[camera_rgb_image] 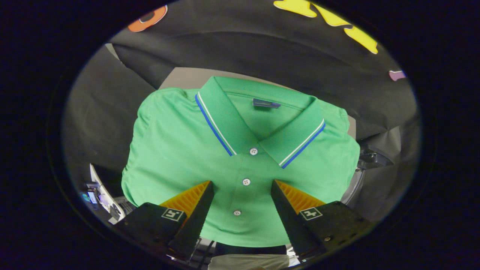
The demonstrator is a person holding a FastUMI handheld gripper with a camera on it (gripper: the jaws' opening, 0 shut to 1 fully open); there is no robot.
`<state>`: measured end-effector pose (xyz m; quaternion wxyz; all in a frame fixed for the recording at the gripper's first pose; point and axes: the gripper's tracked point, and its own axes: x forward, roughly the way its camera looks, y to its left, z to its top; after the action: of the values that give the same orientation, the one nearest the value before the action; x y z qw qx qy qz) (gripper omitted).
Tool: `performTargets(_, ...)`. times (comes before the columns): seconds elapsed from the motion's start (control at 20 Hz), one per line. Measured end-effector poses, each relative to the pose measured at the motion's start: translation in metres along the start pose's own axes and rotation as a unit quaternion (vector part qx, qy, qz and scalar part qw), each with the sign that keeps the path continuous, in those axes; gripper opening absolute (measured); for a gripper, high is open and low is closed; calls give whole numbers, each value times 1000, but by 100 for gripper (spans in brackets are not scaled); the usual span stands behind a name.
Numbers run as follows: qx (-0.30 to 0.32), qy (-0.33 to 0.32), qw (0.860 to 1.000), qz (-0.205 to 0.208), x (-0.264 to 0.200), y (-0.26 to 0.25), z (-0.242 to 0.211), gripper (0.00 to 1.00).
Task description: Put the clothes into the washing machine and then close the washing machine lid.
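Observation:
A folded green polo shirt (180, 150) lies flat just ahead of and under my fingers, collar away from me. Its collar (228, 116) has a blue and white stripe along the edge, and a row of white buttons (246, 182) runs down the placket. My gripper (243, 184) is open, one finger on each side of the placket, hovering over the shirt's lower front. I cannot tell whether the fingertips touch the cloth. The shirt rests on a grey surface (183, 77) that peeks out beyond the collar.
A curved metallic rim with a dark part (369, 159) shows just past the shirt's right sleeve. Beyond the shirt's left side stands a tilted white device with a small screen (99, 189). Black cloth walls the booth all around.

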<state>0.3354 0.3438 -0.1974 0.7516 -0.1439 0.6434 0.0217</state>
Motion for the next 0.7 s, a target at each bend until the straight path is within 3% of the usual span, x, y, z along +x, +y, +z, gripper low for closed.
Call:
performTargets(0.2, 3, 33, 999, 3, -2, -4, 4, 94)
performTargets(0.5, -22, 42, 999, 1, -1, -6, 10, 76)
performTargets(0.7, -18, 23, 1000, -6, -1, -4, 14, 22)
